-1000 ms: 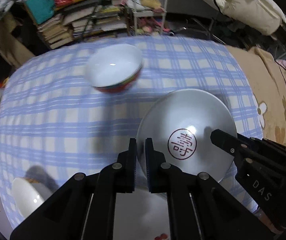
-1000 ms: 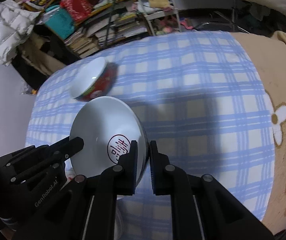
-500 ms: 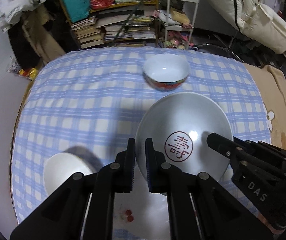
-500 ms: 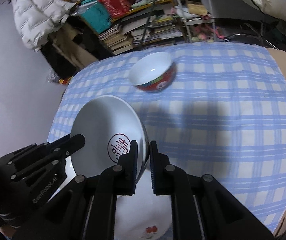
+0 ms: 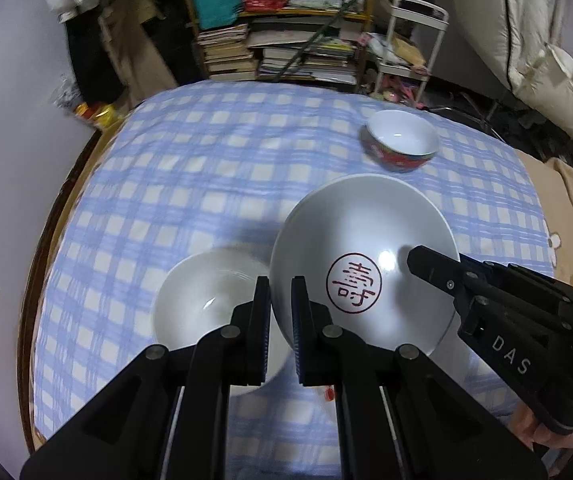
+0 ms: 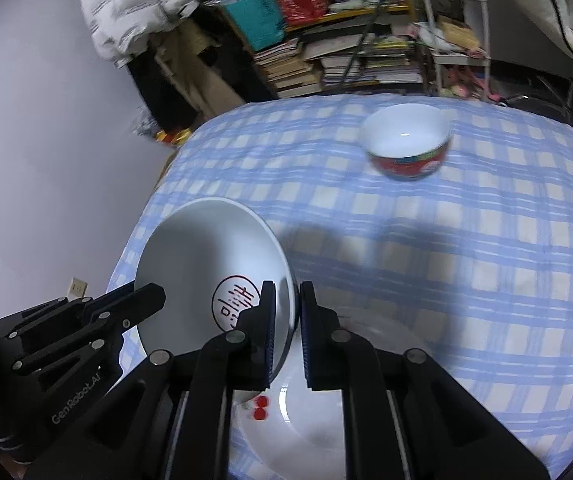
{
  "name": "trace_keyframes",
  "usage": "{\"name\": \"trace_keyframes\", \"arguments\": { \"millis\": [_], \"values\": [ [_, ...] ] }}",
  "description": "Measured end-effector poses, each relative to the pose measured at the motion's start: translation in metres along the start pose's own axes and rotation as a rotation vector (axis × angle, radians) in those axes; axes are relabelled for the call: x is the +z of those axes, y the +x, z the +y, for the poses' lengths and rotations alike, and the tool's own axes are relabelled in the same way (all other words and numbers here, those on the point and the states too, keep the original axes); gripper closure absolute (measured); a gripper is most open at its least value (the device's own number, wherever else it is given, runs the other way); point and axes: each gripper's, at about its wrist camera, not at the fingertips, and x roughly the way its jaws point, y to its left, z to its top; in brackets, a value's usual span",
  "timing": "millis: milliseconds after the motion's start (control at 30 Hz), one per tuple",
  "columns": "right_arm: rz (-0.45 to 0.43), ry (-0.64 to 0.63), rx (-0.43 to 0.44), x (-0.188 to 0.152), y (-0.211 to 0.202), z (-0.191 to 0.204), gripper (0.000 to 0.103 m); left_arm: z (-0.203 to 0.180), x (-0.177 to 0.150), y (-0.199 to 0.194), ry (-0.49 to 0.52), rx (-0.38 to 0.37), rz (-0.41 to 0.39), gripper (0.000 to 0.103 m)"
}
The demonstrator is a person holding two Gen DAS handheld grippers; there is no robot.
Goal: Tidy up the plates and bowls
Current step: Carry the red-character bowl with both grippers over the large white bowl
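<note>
Both hand-held grippers, left (image 5: 280,312) and right (image 6: 286,320), pinch the big white plate (image 5: 366,256) by its rim, above the counter (image 5: 206,168). Lower it slowly and level, I think.

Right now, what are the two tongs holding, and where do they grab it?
Both hold the white plate with the red stamp: left tongs pinch its left rim, right tongs pinch the opposite rim.

Matte black left hand-held gripper (image 5: 281,312) has silver screws, blue-edged pads.
</note>
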Motion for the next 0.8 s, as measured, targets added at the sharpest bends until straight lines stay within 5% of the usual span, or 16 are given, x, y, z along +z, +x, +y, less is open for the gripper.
{"name": "trace_keyframes", "arguments": {
  "millis": [800],
  "values": [
    [0.051, -0.238, 0.024, -0.02, 0.062, 0.076, 0.09, 0.084, -0.05, 0.026, -0.196, -0.012, 0.034, 0.094]
  ]
}}
